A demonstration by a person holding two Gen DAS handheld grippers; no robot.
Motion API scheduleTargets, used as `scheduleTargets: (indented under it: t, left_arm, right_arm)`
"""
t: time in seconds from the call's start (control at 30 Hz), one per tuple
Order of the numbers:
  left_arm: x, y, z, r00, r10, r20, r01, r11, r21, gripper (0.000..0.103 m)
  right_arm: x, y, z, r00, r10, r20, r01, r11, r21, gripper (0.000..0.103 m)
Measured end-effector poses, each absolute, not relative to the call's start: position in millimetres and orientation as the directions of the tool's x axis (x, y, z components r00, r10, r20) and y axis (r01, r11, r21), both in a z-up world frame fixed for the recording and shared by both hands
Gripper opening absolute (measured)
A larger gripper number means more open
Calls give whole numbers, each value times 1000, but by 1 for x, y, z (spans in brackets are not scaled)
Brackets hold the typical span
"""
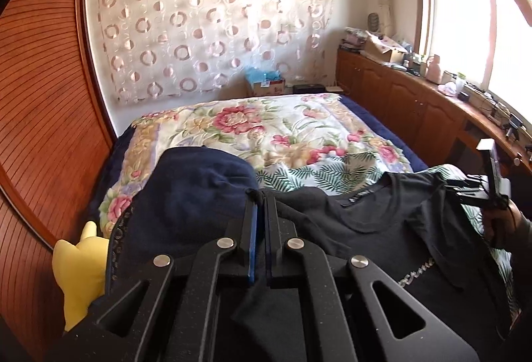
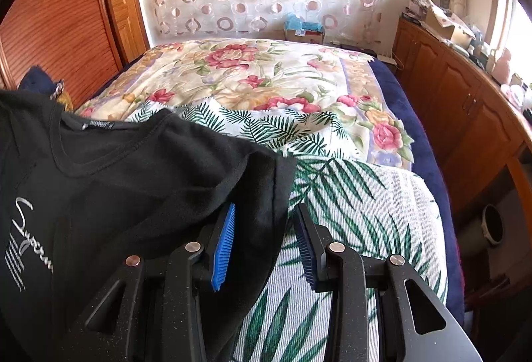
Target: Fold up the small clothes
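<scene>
My left gripper [image 1: 261, 195] jaws pinching black T-shirt [image 1: 382, 222] fabric at 12 o'clock, right gripper [image 2: 266, 209] jaws spread astride its sleeve, on palm-print cloth [image 2: 359, 195] over the bed [image 2: 415, 129]

Matt black cotton T-shirt [image 2: 139, 162]; ribbed woven leaf-print cloth [image 2: 365, 212]; glossy wood cabinets [image 2: 449, 89].

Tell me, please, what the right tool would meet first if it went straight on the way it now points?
Probably the black T-shirt: its sleeve edge already lies between the open fingers of the right tool. Just past it is the palm-leaf cloth, though depth is hard to judge.
</scene>
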State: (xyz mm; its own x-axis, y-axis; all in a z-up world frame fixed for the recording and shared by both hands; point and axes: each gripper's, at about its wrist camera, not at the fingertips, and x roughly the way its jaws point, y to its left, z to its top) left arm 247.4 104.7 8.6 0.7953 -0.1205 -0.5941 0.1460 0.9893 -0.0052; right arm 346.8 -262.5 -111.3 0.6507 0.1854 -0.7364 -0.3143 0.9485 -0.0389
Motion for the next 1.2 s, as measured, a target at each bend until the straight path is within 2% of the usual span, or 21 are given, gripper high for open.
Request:
scheduleTargets:
  t: [0.07, 0.13, 0.17, 0.27, 0.5, 0.63, 0.97, 1.2]
  left_arm:
    - [241, 102, 9, 799, -127, -587, 151, 989, -9, 4]
    - [234, 100, 9, 804, -136, -580, 157, 987, -13, 4]
    - [230, 100, 10, 807, -137, -575, 158, 987, -13, 4]
    - [212, 98, 14, 820, -148, -552, 159, 987, -28, 4]
    - [166, 105, 27, 854, -145, -499, 145, 989, -40, 4]
    - [133, 107, 25, 865, -146, -480, 140, 989, -50, 4]
    - [41, 103, 9, 872, -141, -469, 134, 990, -49, 4]
    - [-7, 101, 16, 858, -144, -493, 155, 988, -18, 4]
  right_arm:
    - [350, -261, -113, 650, 187, -737, -318, 947, -40, 37]
    - [350, -258, -114, 643, 210, -737, -343, 939, -32, 9]
    - [348, -256, -114, 624, 244, -742, -372, 928, -8, 7]
    - [334, -253, -105, 634, 278, -721, -406, 914, -4, 6]
    - [259, -264, -53, 721, 394, -570, -452, 891, 43, 5]
    - [210, -274, -41, 739, 418, -527, -477, 879, 29, 5]
    - [94, -318, -46, 737, 456, -499, -516, 856, 19, 5]
    - [38, -340, -36, 703, 435, -562, -528, 849, -4, 5]
